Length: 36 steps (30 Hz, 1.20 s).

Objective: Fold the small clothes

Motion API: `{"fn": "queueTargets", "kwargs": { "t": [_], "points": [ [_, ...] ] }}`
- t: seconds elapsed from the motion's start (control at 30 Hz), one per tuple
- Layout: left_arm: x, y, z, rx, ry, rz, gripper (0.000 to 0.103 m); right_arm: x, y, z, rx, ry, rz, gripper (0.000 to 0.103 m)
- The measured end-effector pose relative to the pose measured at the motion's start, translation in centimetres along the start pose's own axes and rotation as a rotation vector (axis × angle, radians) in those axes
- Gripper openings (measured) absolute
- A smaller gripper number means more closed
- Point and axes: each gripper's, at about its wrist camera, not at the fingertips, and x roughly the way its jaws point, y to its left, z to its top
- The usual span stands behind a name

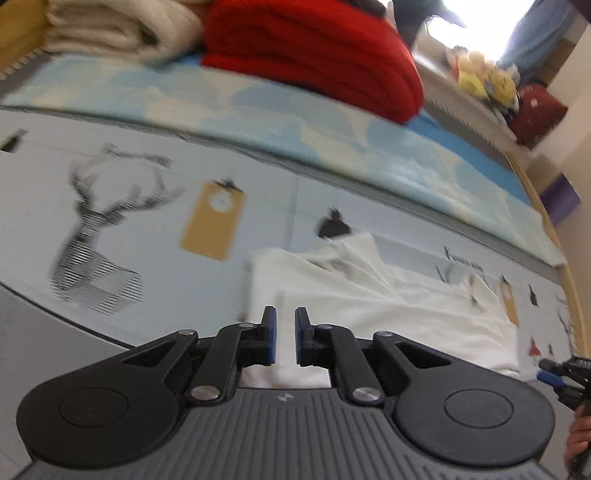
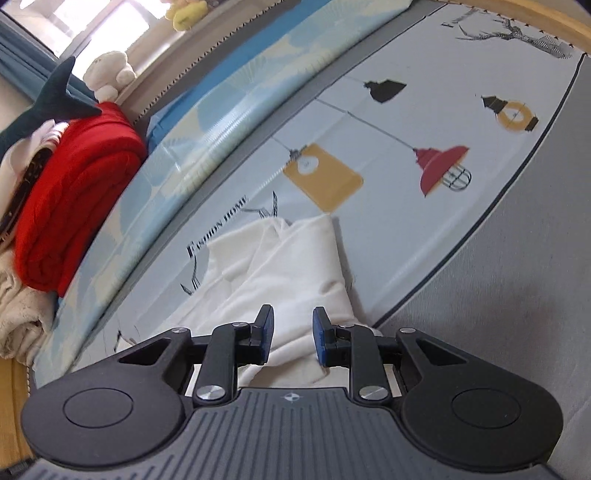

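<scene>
You are mid-fold, between grips: the white garment (image 1: 369, 295) lies partly doubled over on the printed bedsheet (image 1: 147, 155), and neither tool has hold of it.

Starting at the left, your left gripper (image 1: 285, 334) hovers over the garment's near edge with its blue pads a narrow gap apart and nothing clamped between them. From it the cloth spreads toward 1 and 2 o'clock, a loose flap rising at 12.

Your right gripper (image 2: 289, 336) has its jaws wider apart, cloth showing beneath the gap but not pinched; the garment runs up toward 12 o'clock, its folded edge ending just below the yellow tag print.

Next, I judge, you need to choose a corner or edge, close firmly on it with each tool, and carry it across (the rumpled middle wants smoothing first).

Around you: cream towels (image 1: 110, 29) at 10 o'clock and a folded red blanket (image 1: 314, 51) at 12, both well apart from the work. A plush shark (image 2: 55, 99) sits on the blanket. Nothing blocks the fold.
</scene>
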Motion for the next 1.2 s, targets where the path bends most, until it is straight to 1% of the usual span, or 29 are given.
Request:
{"fn": "queueTargets", "kwargs": {
  "t": [0.07,0.17,0.27,0.4,0.47,0.57,0.6,0.63,0.67,0.7,0.8,0.87,0.9,0.93,1.0,1.03,1.07,1.13,1.2],
  "points": [
    [-0.3,0.7,-0.7,-0.036,0.004,-0.029,0.014,0.6,0.0,-0.6,-0.002,0.018,-0.016,0.026],
    [0.7,-0.2,-1.3,-0.023,0.031,-0.062,0.014,2.0,-0.5,-1.3,0.031,0.058,-0.019,0.030],
    [1.3,-1.1,-1.5,-0.015,0.056,-0.098,0.014,3.5,-1.3,-1.6,0.104,0.097,-0.033,0.032],
    [1.1,-2.0,-1.2,0.046,0.034,-0.099,0.014,4.8,-2.5,-1.6,0.215,0.090,-0.061,0.033],
    [1.0,-2.0,-0.9,0.059,0.027,-0.103,0.014,5.3,-3.2,-1.6,0.275,0.079,-0.075,0.033],
    [0.9,-1.6,-0.9,0.069,0.033,-0.109,0.014,5.5,-3.5,-1.9,0.329,0.077,-0.084,0.032],
    [0.8,-1.5,-0.9,0.074,0.034,-0.107,0.014,5.3,-3.4,-1.9,0.329,0.071,-0.087,0.027],
    [0.8,-1.4,-0.9,0.084,0.035,-0.104,0.014,5.1,-3.2,-1.9,0.325,0.063,-0.093,0.014],
    [0.7,-1.3,-0.9,0.093,0.034,-0.102,0.014,4.8,-3.1,-1.9,0.320,0.056,-0.102,0.006],
    [0.7,-1.3,-0.9,0.099,0.034,-0.099,0.014,4.4,-3.1,-2.0,0.323,0.047,-0.106,0.002],
    [0.7,-1.1,-0.6,0.095,0.037,-0.103,0.014,2.0,-2.5,-1.8,0.310,-0.007,-0.080,0.001],
    [0.7,-1.1,-0.4,0.090,0.036,-0.110,0.014,0.7,-1.9,-1.8,0.261,-0.037,-0.045,0.001],
    [0.8,-1.2,-0.3,0.093,0.037,-0.111,0.014,0.7,-2.2,-1.9,0.243,-0.032,-0.064,0.000],
    [0.9,-1.4,-0.3,0.095,0.041,-0.111,0.014,1.1,-3.0,-2.1,0.252,-0.011,-0.111,0.000],
    [1.1,-1.7,-0.2,0.093,0.046,-0.115,0.014,2.1,-5.2,-2.4,0.302,0.045,-0.217,0.000],
    [1.3,-1.8,-0.2,0.090,0.050,-0.117,0.014,2.1,-6.4,-2.6,0.341,0.062,-0.256,0.000],
    [1.4,-1.9,-0.3,0.088,0.055,-0.118,0.014,1.8,-7.2,-2.5,0.370,0.063,-0.275,0.000],
    [1.7,-2.3,-0.3,0.093,0.061,-0.121,0.014,0.6,-7.8,-1.9,0.365,0.020,-0.269,0.001],
    [2.0,-2.9,-0.2,0.109,0.056,-0.122,0.015,-0.7,-6.9,-1.3,0.291,-0.049,-0.230,0.004]
  ]
}}
